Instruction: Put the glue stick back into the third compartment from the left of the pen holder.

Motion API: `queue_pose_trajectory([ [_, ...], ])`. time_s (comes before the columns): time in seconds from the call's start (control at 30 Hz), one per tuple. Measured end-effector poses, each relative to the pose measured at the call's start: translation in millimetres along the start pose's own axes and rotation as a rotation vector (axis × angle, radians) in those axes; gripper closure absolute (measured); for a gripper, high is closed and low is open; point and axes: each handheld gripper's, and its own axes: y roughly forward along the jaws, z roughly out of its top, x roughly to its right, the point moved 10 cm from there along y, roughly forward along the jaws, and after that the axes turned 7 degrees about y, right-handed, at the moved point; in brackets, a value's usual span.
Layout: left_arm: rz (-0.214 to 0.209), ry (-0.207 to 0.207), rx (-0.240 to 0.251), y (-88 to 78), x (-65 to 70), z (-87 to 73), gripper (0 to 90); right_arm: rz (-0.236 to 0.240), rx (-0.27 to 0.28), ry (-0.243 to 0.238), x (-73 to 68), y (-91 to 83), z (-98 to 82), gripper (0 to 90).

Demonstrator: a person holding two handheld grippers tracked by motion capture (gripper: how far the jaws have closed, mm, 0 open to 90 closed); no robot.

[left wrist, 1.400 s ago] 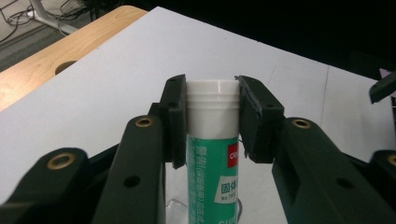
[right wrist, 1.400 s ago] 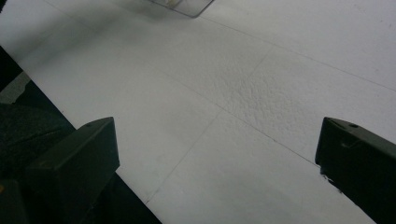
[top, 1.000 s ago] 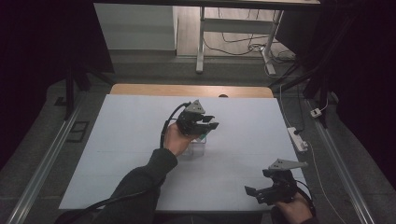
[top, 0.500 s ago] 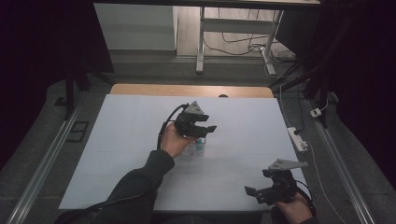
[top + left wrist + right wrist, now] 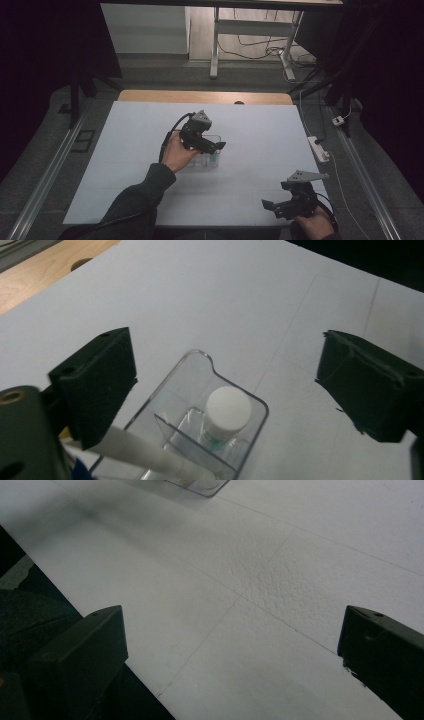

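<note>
- White sheeting is covering the table (image 5: 125, 165), and a strip of bare wood (image 5: 150, 96) is being left exposed along the far edge.
- Near the middle of the table, a clear plastic organiser (image 5: 212, 152) with inner compartments is standing on the white surface.
- In the left gripper view, the clear plastic organiser (image 5: 250, 412) is being seen from above, with a notch cut into its far wall.
- Inside one compartment, a small upright bottle with a round white cap (image 5: 228, 411) is being held; a green mark is showing just below the cap.
- A white stick-like object (image 5: 150, 456) is lying slanted across the near part of the organiser; what it is cannot be told.
- The left gripper (image 5: 212, 146) is being held by the left hand (image 5: 176, 152) directly over the organiser, tilted downward.
- In the left gripper view, the left gripper (image 5: 227, 385) is being shown with its black jaws spread wide, one on each side of the organiser, touching nothing.
- The right gripper (image 5: 272, 206) is being held by the right hand (image 5: 312, 225) near the front right corner of the table, well apart from the organiser.
- In the right gripper view, the right gripper (image 5: 232, 660) is being shown with its jaws wide apart and nothing between them, over bare white sheeting near the table's edge.
- A white power strip (image 5: 319, 148) is lying on the floor beside the table's right edge.
</note>
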Motion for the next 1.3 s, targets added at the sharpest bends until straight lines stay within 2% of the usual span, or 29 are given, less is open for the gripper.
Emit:
queue_pose_trajectory([
  [0.23, -0.055, -0.041, 0.033, -14.8, 6.3, -4.6, 2.0, -0.003, -0.003, -0.002, -0.2, 0.2, -0.2, 0.0],
  [0.67, -0.117, -0.072, 0.041, -41.6, 17.4, -23.4, 0.0, -0.001, -0.005, -0.001, 0.0, 0.5, -0.2, 0.0],
  [0.93, -0.121, -0.084, 0.034, -55.3, 19.9, -44.5, 0.0, -0.001, -0.004, 0.0, 0.1, 0.5, -0.2, 0.0],
  [1.3, -0.129, -0.138, 0.036, -73.9, 22.0, -70.7, 0.0, 0.0, -0.006, -0.003, -0.4, 0.5, -0.2, 0.0],
])
